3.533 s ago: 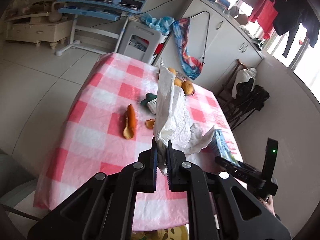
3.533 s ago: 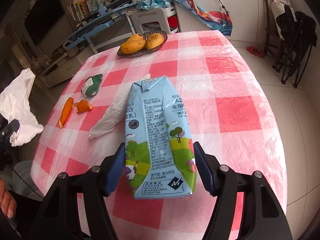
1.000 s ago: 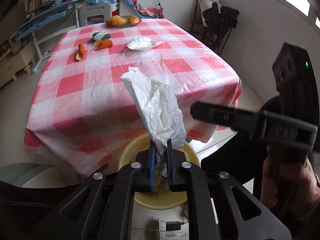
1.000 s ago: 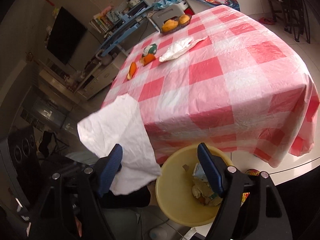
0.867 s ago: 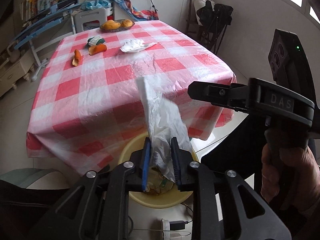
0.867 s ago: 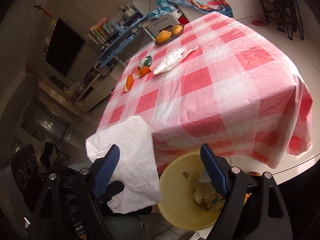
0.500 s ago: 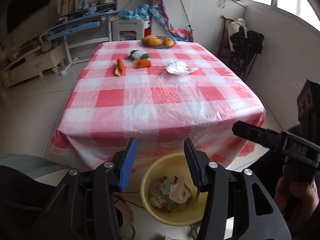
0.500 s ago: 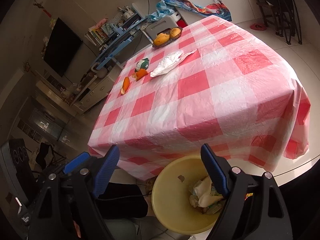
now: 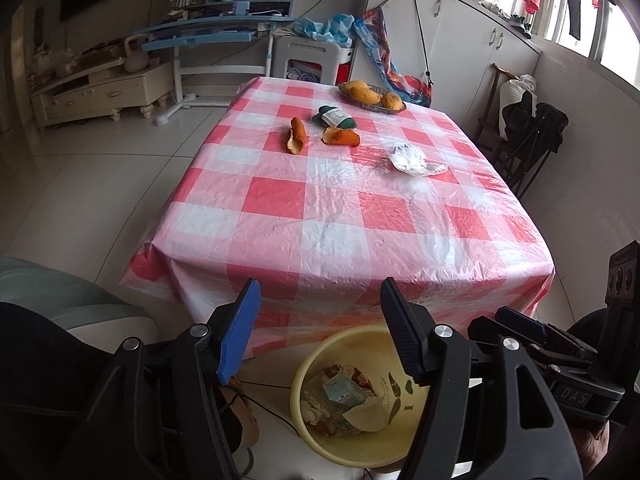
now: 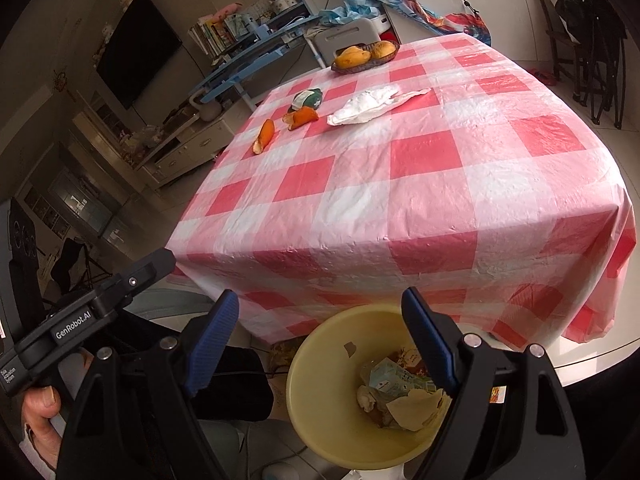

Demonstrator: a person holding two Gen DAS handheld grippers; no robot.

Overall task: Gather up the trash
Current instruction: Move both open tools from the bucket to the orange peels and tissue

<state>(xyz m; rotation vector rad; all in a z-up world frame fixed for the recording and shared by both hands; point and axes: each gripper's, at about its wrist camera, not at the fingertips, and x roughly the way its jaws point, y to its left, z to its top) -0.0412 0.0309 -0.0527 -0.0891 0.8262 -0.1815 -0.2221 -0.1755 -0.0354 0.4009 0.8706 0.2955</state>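
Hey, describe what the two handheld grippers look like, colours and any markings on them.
Both are black plastic with silver screws. The left gripper has one blue pad and one black ribbed pad; its body reads "GenRobot.AI". The right gripper has blue pads on both fingers; its body reads "DAS".

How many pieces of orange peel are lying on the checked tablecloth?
2. One long peel lies toward the left side of the tablecloth; a second, curled peel lies to its right, just in front of the green packet. None seems hidden.
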